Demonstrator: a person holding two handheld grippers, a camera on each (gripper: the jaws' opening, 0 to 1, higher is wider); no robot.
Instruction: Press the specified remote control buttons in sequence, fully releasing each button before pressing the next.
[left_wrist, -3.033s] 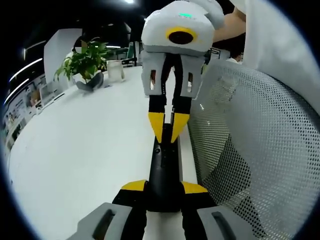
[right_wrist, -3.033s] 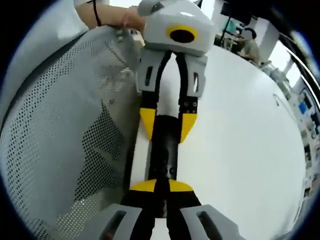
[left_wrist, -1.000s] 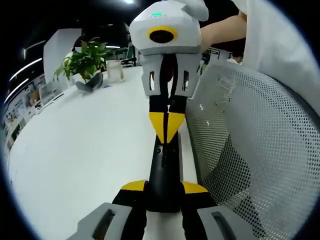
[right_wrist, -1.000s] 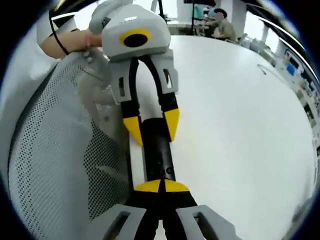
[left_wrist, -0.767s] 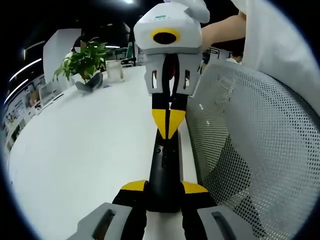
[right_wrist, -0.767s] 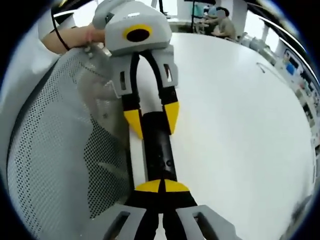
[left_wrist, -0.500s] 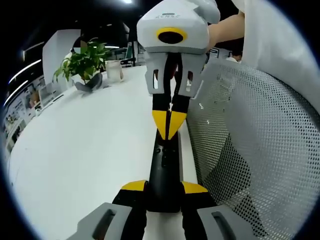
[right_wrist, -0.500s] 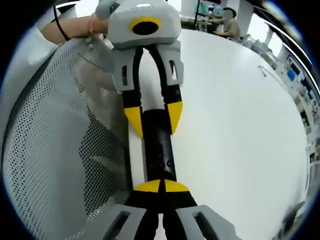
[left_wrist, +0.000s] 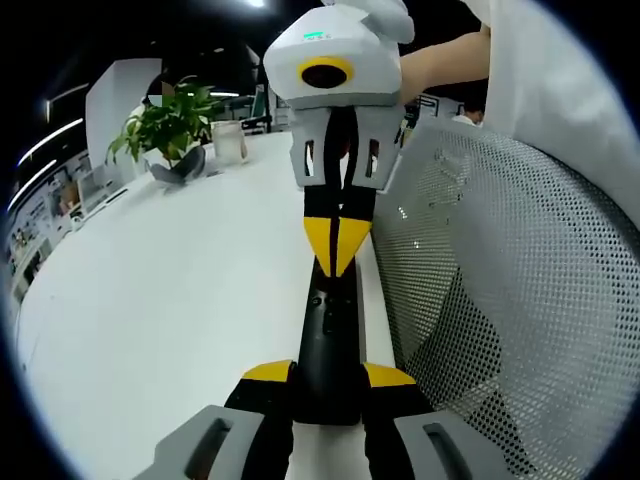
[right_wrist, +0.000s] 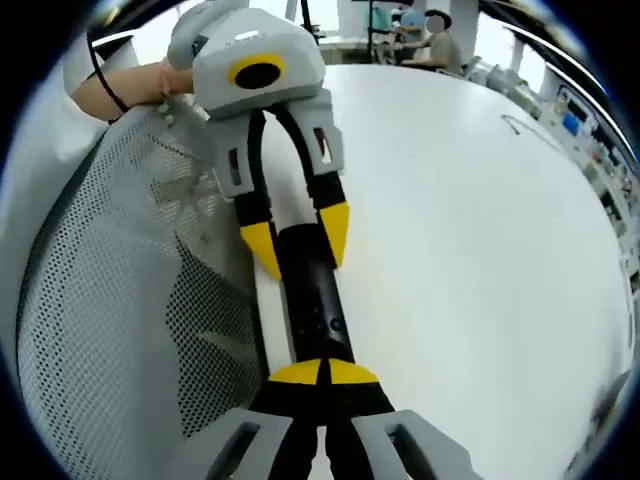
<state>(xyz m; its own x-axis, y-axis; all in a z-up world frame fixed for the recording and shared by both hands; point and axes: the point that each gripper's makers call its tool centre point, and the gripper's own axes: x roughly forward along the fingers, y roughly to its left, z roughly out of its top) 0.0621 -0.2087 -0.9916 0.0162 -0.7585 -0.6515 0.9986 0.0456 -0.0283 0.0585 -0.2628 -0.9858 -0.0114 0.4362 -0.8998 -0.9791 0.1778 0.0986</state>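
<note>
A long black remote control (left_wrist: 326, 335) lies along the white table's (left_wrist: 170, 300) edge. My left gripper (left_wrist: 328, 374) is shut on its near end, one yellow fingertip on each side. My right gripper (left_wrist: 337, 245) comes down from above with its yellow tips shut together, resting on the remote's far button area. In the right gripper view the same remote (right_wrist: 310, 295) runs up from my shut right gripper (right_wrist: 322, 373) to the left gripper (right_wrist: 298, 240), whose jaws clasp the remote's sides.
A grey mesh chair back (left_wrist: 500, 290) stands close beside the remote, also in the right gripper view (right_wrist: 120, 300). A potted plant (left_wrist: 172, 125) and a glass jar (left_wrist: 231, 141) sit at the table's far end. A person's arm (left_wrist: 445, 60) holds the right gripper.
The right gripper's tips, slightly apart three seconds ago, are shut together now. They have bobbed a little over the remote's far end. The left gripper and remote have stayed put.
</note>
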